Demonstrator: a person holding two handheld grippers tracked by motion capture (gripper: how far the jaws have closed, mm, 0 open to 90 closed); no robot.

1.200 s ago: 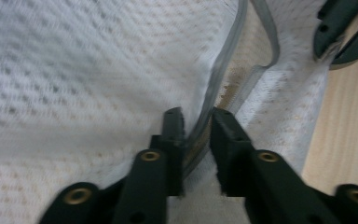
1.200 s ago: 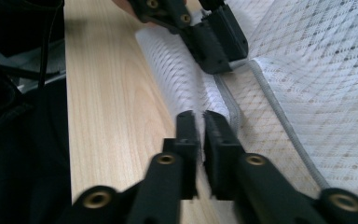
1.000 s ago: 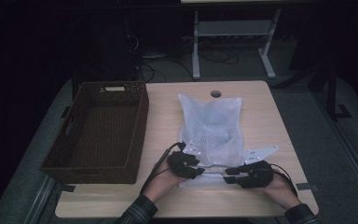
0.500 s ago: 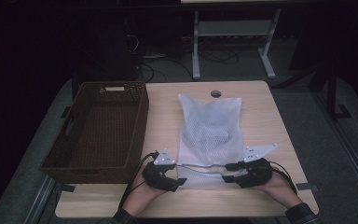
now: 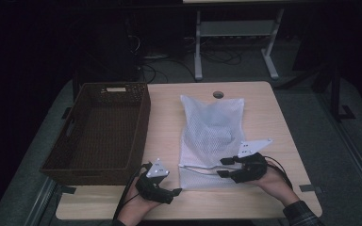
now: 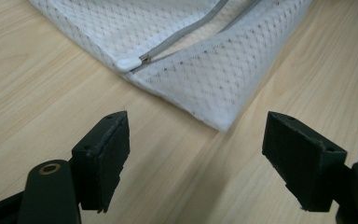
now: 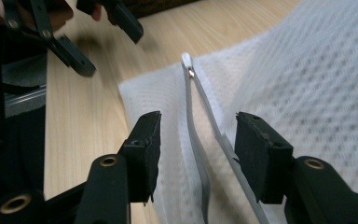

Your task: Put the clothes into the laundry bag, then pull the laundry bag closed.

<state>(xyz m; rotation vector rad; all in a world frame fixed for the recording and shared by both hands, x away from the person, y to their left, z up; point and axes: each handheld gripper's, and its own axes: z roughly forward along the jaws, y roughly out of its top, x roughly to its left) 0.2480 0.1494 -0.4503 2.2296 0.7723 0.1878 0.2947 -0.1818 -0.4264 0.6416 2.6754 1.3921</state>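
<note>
While the white mesh laundry bag [image 5: 212, 136] lay flat on the wooden table [image 5: 283, 122], right of the brown wicker basket [image 5: 101, 132], the left gripper [image 6: 196, 163] hovered with its jaws spread wide and empty, just off the bag's near-left corner, where the zipper pull [image 6: 129, 63] sat. The right gripper [image 7: 196, 154] stood over the bag's near edge, jaws parted astride the grey zipper tape [image 7: 200, 149], clamping nothing.
</note>
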